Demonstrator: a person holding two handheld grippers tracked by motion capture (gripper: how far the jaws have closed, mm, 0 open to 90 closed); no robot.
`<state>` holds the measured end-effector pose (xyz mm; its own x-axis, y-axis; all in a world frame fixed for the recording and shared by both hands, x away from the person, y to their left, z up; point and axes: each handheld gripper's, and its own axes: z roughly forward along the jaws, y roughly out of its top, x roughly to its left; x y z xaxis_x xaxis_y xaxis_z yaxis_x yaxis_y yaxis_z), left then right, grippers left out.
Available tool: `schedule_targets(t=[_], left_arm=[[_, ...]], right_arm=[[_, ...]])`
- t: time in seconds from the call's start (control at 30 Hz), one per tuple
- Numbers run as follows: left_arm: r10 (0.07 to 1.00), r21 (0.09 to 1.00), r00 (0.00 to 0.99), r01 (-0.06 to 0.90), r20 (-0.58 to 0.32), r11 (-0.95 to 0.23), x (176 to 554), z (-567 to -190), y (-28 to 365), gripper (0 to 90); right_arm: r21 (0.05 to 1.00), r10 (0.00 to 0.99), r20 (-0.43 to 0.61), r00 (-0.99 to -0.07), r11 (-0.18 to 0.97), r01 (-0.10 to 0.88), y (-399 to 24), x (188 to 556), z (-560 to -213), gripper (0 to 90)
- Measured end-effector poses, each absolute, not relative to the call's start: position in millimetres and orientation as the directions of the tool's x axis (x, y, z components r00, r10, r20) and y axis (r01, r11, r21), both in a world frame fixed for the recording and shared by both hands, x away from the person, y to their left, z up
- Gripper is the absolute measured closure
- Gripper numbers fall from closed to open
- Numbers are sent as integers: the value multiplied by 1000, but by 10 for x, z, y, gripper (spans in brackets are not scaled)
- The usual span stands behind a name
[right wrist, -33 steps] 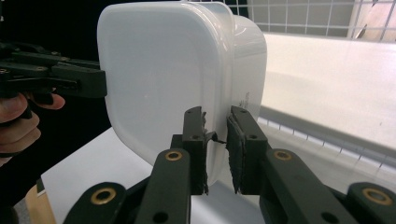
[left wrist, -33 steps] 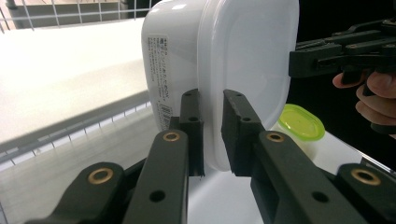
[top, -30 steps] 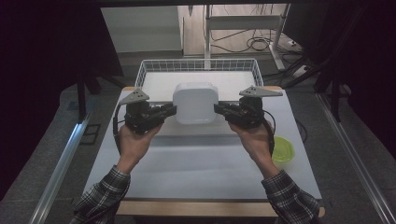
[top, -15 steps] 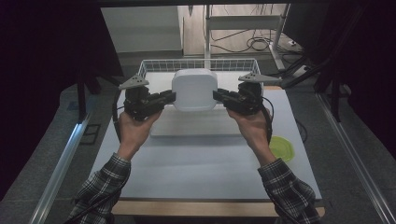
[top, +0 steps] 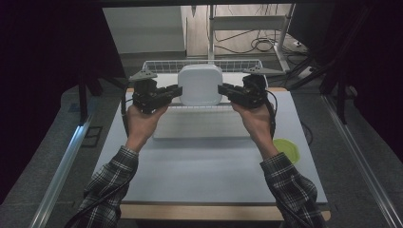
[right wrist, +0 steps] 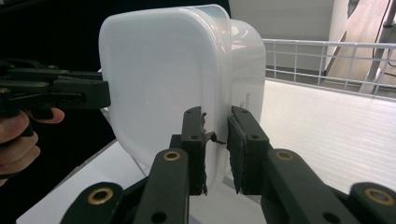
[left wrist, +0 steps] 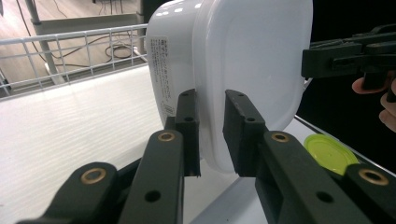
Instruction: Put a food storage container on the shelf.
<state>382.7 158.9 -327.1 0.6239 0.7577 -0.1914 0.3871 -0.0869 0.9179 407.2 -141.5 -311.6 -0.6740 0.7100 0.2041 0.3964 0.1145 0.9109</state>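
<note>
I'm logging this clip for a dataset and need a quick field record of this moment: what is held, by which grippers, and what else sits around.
held item: white lidded container, lifted over the table
left gripper: jaws clamped on the container's left rim
right gripper: jaws clamped on its right rim
behind: wire basket at the far edge
on table: flat white tray under the container; green lid at the right edge

Both plaid-sleeved forearms reach forward and level. The left gripper [top: 177, 91] and right gripper [top: 222, 90] face each other, jaws nearly closed, clamped from opposite sides.
</note>
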Motion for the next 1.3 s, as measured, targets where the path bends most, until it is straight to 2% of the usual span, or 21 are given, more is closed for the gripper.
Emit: schedule_targets(t=[0.43, 0.47, 0.77, 1.0, 1.3], left_arm=[[758, 921, 618, 384, -207, -62, 3935, -3284, 1540, 647], [761, 923, 615, 380, -205, -58, 3954, -3287, 1530, 601], [775, 925, 598, 376, -206, -45, 4042, -3316, 1476, 481], [780, 925, 591, 379, -207, -42, 4098, -3320, 1448, 453], [768, 909, 582, 416, -269, 4, 4254, -3353, 1485, 369]], right_arm=[[904, 711, 226, -666, 102, 415, -1395, 4189, -3109, 682], [904, 708, 224, -669, 106, 415, -1381, 4203, -3107, 665], [906, 718, 184, -671, 141, 400, -1301, 4265, -3092, 580], [904, 723, 185, -666, 140, 403, -1295, 4328, -3100, 555], [906, 749, 134, -649, 173, 387, -1228, 4390, -3093, 553]])
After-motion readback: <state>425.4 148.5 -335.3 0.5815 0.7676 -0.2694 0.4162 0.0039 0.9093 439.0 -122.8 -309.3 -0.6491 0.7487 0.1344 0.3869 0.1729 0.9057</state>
